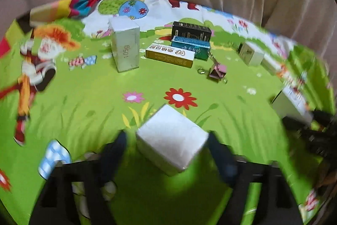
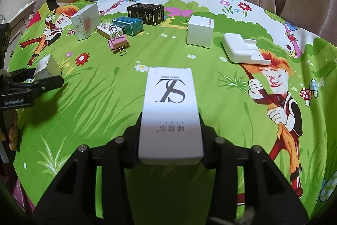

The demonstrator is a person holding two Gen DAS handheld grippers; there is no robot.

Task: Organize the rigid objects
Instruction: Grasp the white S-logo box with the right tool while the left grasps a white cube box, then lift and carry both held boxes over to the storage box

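Two grippers in use, one carton gripped in each.

Left gripper (image 1: 168,144): jaws partly closed, pads pressed on the two sides of a small white cube box (image 1: 171,140), box turned corner-forward between the fingers. Confirmed in the right wrist view: same box (image 2: 46,67) clamped at the tips of the left gripper (image 2: 47,77), far out to the left of the right gripper.

Right gripper (image 2: 170,140): jaws partly closed on a tall white box marked "SZ" (image 2: 170,111), box lying flat along the finger line, projecting forward beyond the tips.

Count on the cartoon-print cloth (image 2: 105,98), apart from the two gripped cartons:
- Boxes, five: one grey-white upright box (image 2: 86,20), one yellow-and-white box (image 2: 109,31), one teal box (image 2: 128,25), one black box (image 2: 145,13), one white cube box (image 2: 200,31).
- Binder clip, one, pink (image 2: 118,44).
- White flat charger-like device, one (image 2: 242,49).

Placement relative to the right gripper: grey-white, yellow-and-white, teal and black boxes grouped ahead and to the left, binder clip just in front of that group; white cube box straight ahead, well apart; flat device ahead to the right.

Placement relative to the left gripper: same group straight ahead, well apart.
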